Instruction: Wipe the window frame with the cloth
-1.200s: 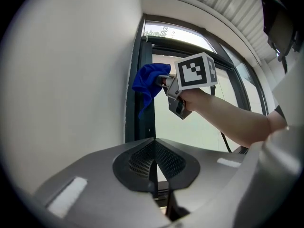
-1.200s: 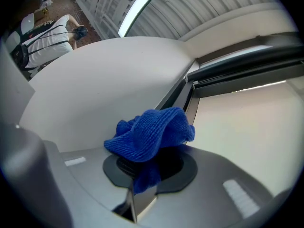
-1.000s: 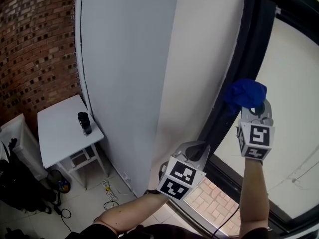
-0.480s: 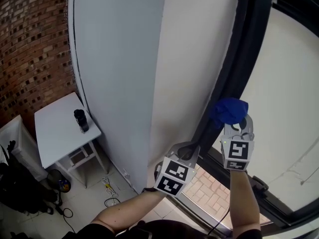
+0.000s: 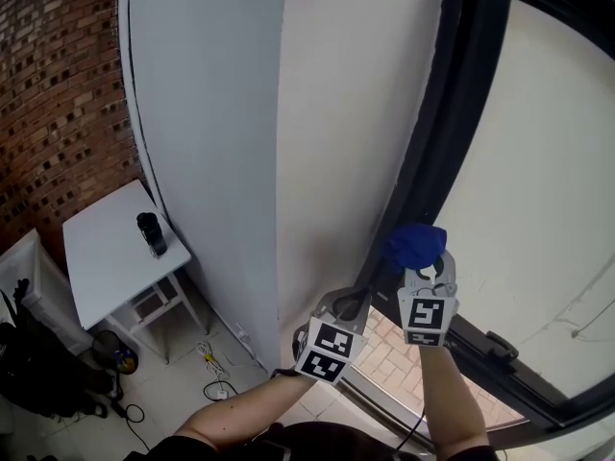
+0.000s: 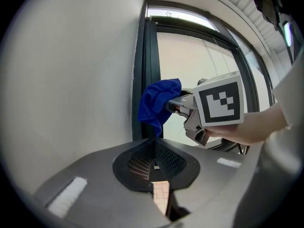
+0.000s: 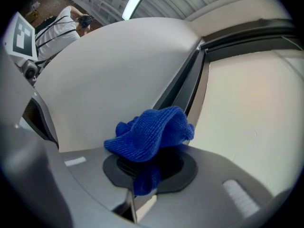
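A bunched blue cloth is clamped in my right gripper, which is shut on it. The cloth presses against the dark window frame low down, near where the upright meets the bottom rail. My left gripper is shut with nothing in it and hangs just left of the right one, beside the white wall. In the left gripper view the right gripper's marker cube fills the middle right.
The bottom rail of the frame runs lower right. Pale glass lies right of the frame. Far below stand a small white table with a dark bottle, a brick wall and cables on the floor.
My right gripper has slid the cloth down and left along the dark frame. The left gripper has stayed just below and left of it.
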